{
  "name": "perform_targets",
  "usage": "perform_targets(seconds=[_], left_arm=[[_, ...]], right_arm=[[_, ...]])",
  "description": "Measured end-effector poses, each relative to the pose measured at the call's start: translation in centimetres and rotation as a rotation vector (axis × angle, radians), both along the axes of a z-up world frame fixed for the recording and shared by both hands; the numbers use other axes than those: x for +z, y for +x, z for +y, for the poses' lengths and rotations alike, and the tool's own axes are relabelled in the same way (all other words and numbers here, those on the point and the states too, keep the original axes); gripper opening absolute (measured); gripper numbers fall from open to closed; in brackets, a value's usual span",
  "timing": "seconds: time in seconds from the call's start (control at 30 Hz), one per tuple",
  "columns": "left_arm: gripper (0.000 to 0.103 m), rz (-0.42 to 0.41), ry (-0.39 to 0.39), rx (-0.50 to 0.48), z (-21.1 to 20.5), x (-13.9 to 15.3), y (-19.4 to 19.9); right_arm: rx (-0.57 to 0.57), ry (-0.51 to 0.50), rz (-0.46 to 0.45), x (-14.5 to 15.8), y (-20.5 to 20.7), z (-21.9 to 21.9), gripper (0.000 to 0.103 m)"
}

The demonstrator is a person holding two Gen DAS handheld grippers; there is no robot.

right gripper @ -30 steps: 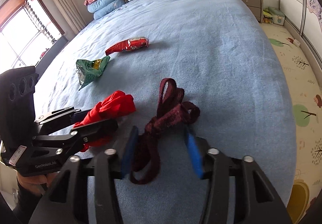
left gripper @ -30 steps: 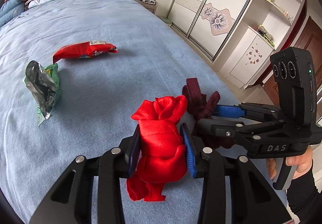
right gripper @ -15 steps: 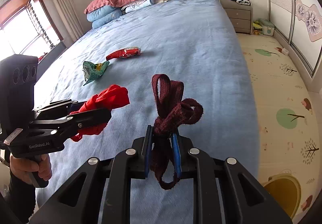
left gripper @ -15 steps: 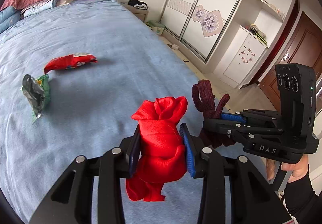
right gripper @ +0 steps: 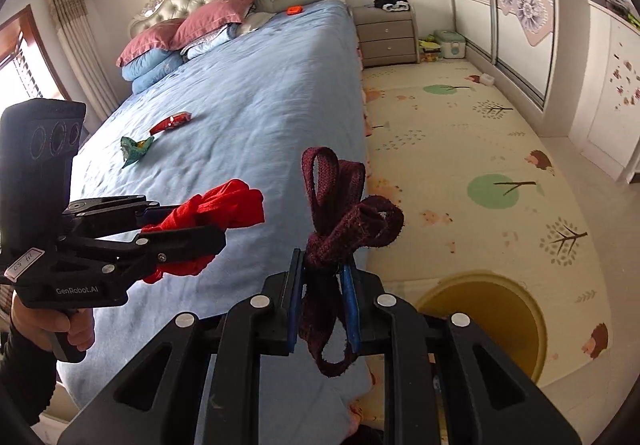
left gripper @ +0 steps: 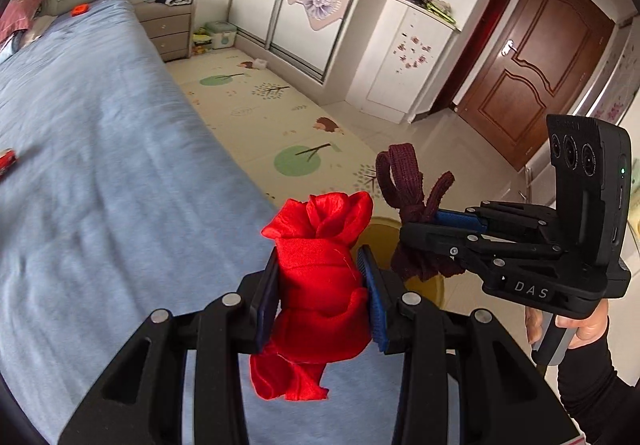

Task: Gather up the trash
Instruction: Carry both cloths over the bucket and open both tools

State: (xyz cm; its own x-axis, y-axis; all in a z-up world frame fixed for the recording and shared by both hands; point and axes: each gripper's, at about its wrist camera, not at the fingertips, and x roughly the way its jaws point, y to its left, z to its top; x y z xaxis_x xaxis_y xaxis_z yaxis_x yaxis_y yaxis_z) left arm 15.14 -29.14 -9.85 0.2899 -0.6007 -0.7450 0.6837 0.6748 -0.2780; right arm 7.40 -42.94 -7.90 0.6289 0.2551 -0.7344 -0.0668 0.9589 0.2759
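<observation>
Over the foot edge of the blue bed (right gripper: 256, 93), both grippers are held side by side in the air. On the left, the left gripper (left gripper: 320, 289) is clamped tight on a bundled red cloth (left gripper: 320, 285), whose folds bulge above the blue pads and hang below them. Just to its right, the right gripper (right gripper: 322, 301) is closed on a knotted maroon strap (right gripper: 340, 213), its loops standing up past the fingertips and its loose ends dangling under them. Below and to the right of the strap, a yellow bin (right gripper: 484, 321) stands on the patterned floor mat (right gripper: 500, 149) beside the bed. Farther up the bed lie a red snack wrapper (right gripper: 171, 122) and a green wrapper (right gripper: 135, 148), near each other.
</observation>
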Motion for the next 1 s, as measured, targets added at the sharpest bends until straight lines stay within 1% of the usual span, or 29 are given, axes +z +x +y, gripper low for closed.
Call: perform_targets(seconds=[0.23, 0.43, 0.6, 0.8, 0.83, 0.87, 0.9, 0.93, 0.97, 1.0], left_arm=[[0.038, 0.037, 0.047, -0.139, -9.3, -2.1, -2.8], [0.038, 0.101, 0.088, -0.221, -15.9, -5.0, -3.7], [0.038, 0.125, 0.132, -0.269, -19.7, -7.0, -4.0], [0.038, 0.146, 0.165, -0.290, -22.5, -8.5, -3.3], [0.038, 0.149, 0.171, -0.291, -22.7, -8.7, -3.1], [0.042, 0.150, 0.177, -0.293, -23.0, -8.9, -3.1], [0.046, 0.148, 0.187, -0.289, -23.3, -9.1, -3.1], [0.072, 0.144, 0.200, -0.271, -23.4, -9.4, -2.7], [0.101, 0.145, 0.214, -0.238, -23.4, -9.8, -2.1], [0.098, 0.145, 0.219, -0.200, -23.4, -9.9, -1.8]], right_arm=[[-0.132, 0.005, 0.029, -1.9, -4.3, -7.0, 0.018], [-0.222, 0.020, 0.086, -5.1, -6.9, -11.9, 0.018], [-0.278, 0.051, 0.126, -7.6, -7.8, -15.0, 0.018], [-0.294, 0.072, 0.165, -10.1, -7.3, -16.5, 0.019], [-0.293, 0.074, 0.171, -10.5, -7.1, -16.7, 0.020], [-0.291, 0.077, 0.173, -10.8, -6.9, -16.8, 0.023], [-0.290, 0.083, 0.176, -11.1, -6.7, -17.0, 0.028], [-0.287, 0.086, 0.185, -11.4, -6.5, -17.1, 0.043], [-0.289, 0.076, 0.200, -12.0, -6.4, -17.2, 0.055], [-0.300, 0.062, 0.204, -12.3, -6.4, -17.4, 0.057]])
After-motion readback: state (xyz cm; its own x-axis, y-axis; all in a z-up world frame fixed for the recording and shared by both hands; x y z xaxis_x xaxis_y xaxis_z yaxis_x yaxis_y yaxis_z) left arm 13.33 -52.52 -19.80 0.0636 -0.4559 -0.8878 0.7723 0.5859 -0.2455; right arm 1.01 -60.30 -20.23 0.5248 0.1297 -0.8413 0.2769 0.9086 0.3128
